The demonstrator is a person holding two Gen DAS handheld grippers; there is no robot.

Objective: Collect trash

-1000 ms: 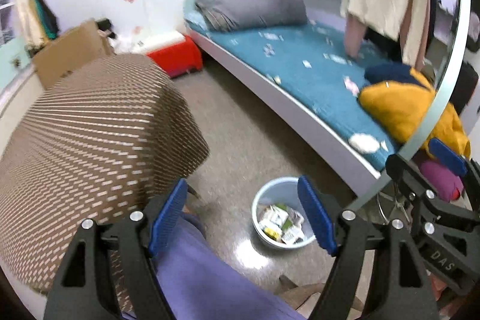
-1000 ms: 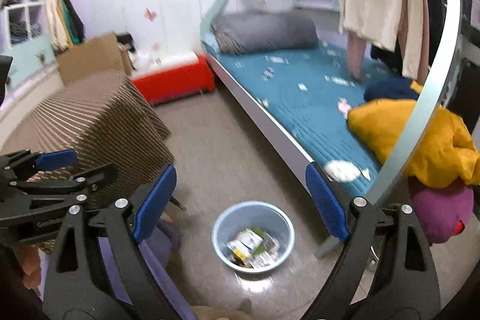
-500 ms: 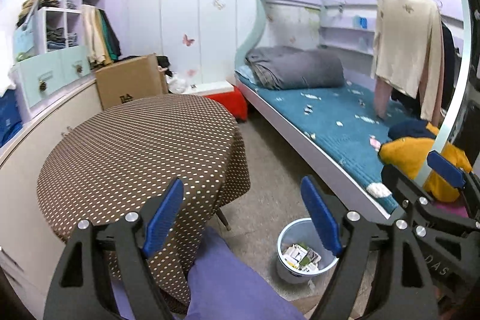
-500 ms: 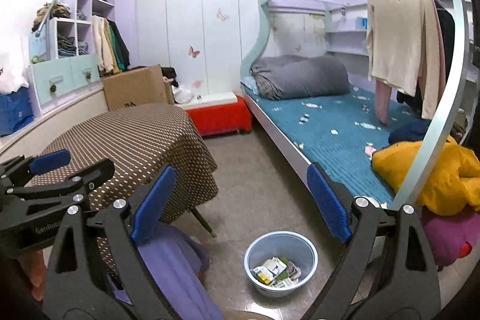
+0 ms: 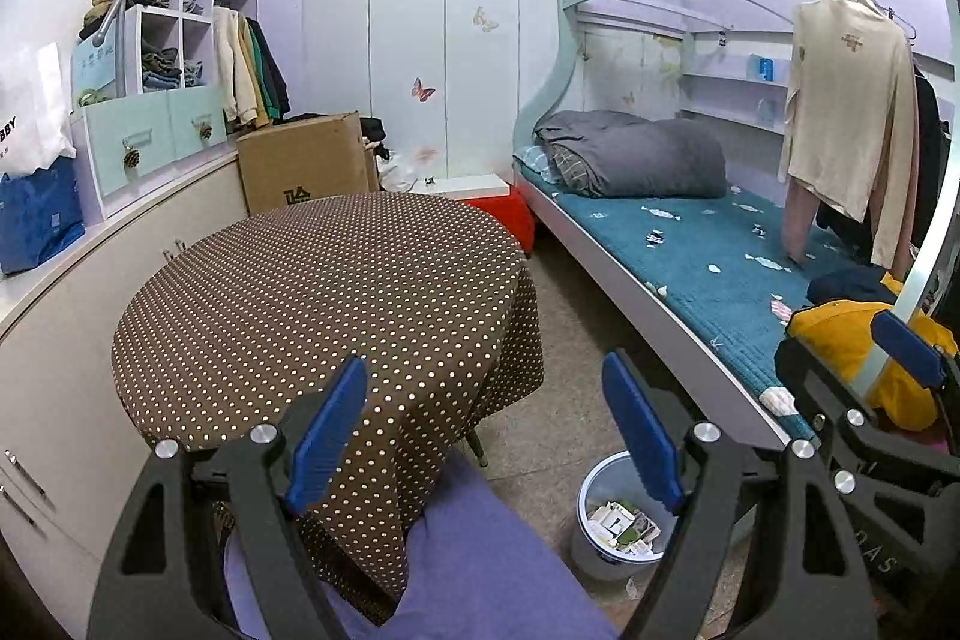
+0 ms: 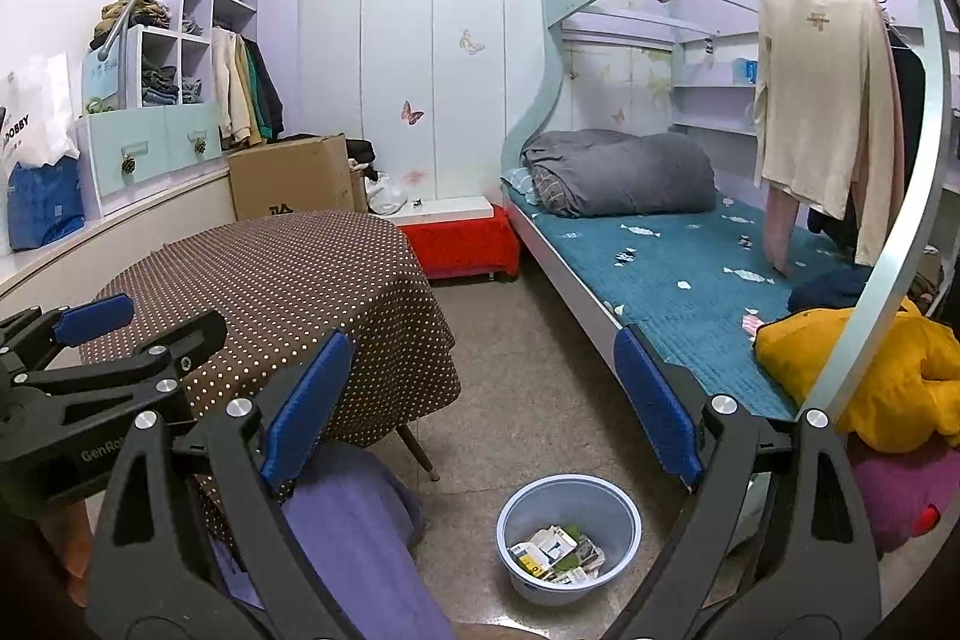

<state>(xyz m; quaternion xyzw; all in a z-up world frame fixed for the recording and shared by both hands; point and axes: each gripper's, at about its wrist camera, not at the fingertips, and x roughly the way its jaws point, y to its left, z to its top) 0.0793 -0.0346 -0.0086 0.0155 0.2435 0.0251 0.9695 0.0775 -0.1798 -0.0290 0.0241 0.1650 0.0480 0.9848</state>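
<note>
Right wrist view is showing wrappers filling the bin (image 6: 569,550), scraps lying on the bed (image 6: 678,274), both grippers' fingers (image 6: 657,415) released, empty.

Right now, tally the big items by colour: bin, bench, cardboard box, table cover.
Pale blue plastic bin: 1
Red padded bench: 1
Brown cardboard box: 1
Brown white-dotted tablecloth: 1
By colour: blue 1, red 1, brown 2
Total: 4

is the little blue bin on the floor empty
No, the blue bin holds a heap of paper scraps and wrappers at its bottom, plain in the right wrist view.
</note>
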